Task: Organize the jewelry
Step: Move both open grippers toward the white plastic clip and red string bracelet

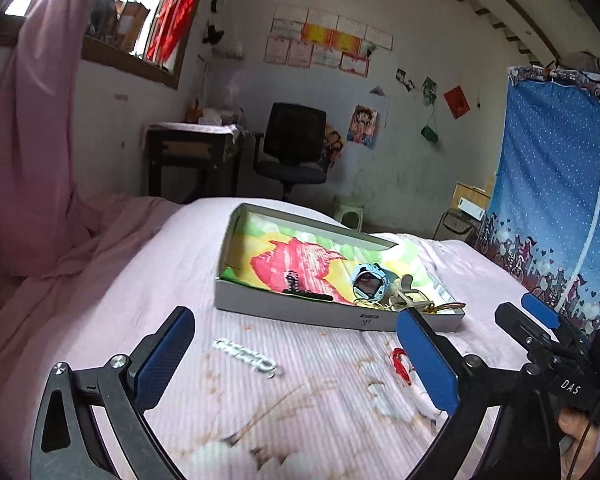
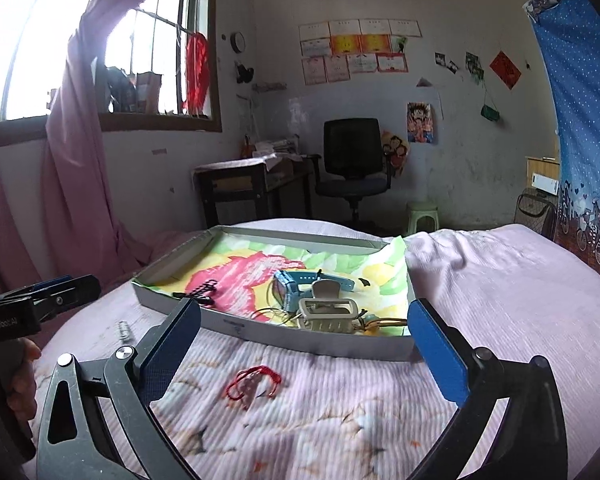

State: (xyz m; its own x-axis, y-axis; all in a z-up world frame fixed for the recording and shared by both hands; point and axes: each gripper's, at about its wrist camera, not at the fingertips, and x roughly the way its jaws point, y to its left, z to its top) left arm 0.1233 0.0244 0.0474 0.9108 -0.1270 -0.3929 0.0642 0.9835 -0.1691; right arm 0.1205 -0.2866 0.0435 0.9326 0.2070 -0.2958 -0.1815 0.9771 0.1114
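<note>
White chain (image 1: 245, 356) clear in left view only; red cord (image 2: 254, 385) right.

Below me lies a bed (image 2: 500, 280) covered with a pale pink ribbed spread printed with faint brown sprigs. Straight on the spread sits a shallow grey box (image 2: 308, 340), its floor lined with a bright cloth of pink, yellow and green. In front of the box, apart from it, a red cord bracelet (image 2: 254, 386) lies on the spread. Further to the left of that, a white chain bracelet (image 1: 245, 356) lies by itself, also clear of the box.
</note>
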